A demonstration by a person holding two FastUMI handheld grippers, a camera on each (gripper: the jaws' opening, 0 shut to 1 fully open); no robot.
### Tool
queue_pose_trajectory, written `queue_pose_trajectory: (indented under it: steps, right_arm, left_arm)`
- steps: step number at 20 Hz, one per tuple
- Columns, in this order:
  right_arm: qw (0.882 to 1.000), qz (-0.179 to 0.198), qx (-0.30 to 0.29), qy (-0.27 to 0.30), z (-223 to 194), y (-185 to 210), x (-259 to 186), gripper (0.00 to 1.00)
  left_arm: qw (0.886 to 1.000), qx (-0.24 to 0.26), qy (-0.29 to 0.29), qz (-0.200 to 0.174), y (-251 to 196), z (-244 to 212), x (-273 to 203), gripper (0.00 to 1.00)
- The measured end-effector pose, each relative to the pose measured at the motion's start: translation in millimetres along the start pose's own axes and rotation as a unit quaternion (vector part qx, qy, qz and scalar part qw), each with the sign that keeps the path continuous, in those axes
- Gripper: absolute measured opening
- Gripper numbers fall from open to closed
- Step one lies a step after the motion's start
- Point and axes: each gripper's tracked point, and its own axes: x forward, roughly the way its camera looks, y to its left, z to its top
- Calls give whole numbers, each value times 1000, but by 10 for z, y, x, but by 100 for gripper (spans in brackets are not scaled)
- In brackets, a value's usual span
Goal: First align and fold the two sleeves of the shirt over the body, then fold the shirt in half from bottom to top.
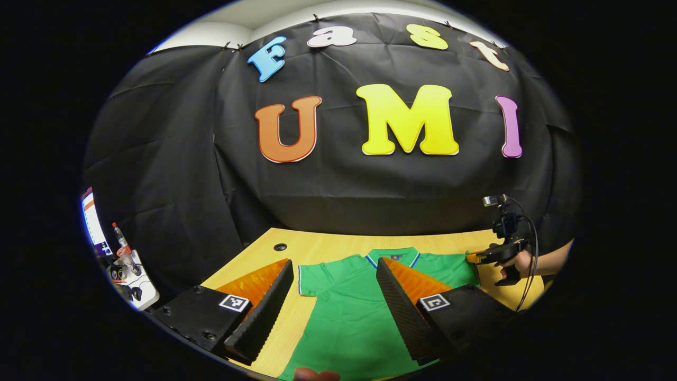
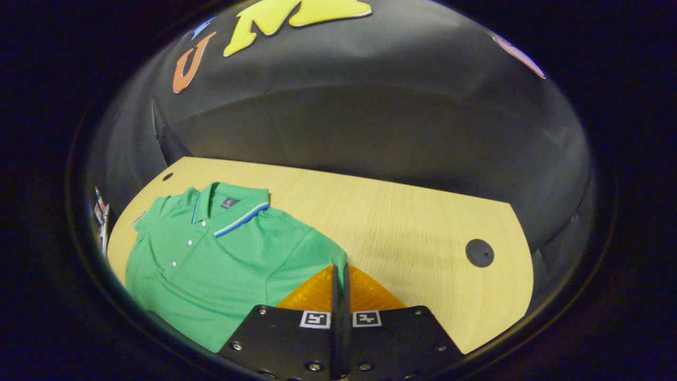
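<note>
A green polo shirt (image 1: pixel 349 312) with a blue-and-white trimmed collar lies face up on the wooden table (image 1: pixel 328 246), collar toward the back wall. My left gripper (image 1: pixel 334 264) hovers open over the shirt's body, near the left sleeve (image 1: pixel 312 279), with nothing between its fingers. In the right gripper view the shirt (image 2: pixel 211 254) spreads to the left, and my right gripper (image 2: pixel 338 272) is shut on the hem of the shirt's right sleeve (image 2: pixel 322 248). The left gripper view shows that right gripper (image 1: pixel 486 257) at the shirt's far right, held by a hand (image 1: pixel 521 263).
Bare table (image 2: pixel 412 233) stretches to the right of the shirt, with a black cable grommet (image 2: pixel 479 252) near its right end and a small hole (image 1: pixel 280 247) at the back left. A side desk with a bottle (image 1: pixel 122 248) and a screen stands off the table's left.
</note>
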Motion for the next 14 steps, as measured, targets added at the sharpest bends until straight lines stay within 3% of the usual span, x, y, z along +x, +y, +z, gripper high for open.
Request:
queue_pose_trajectory:
  steps: [7,14]
  right_arm:
    - [1000,-19,-4,-18,350,294,-365,1]
    - [999,-23,-23,-9,496,904,-630,1]
  left_arm:
    - [1000,-11,-7,5,304,-32,33,100]
    - [999,-37,-15,3,663,-97,131,100]
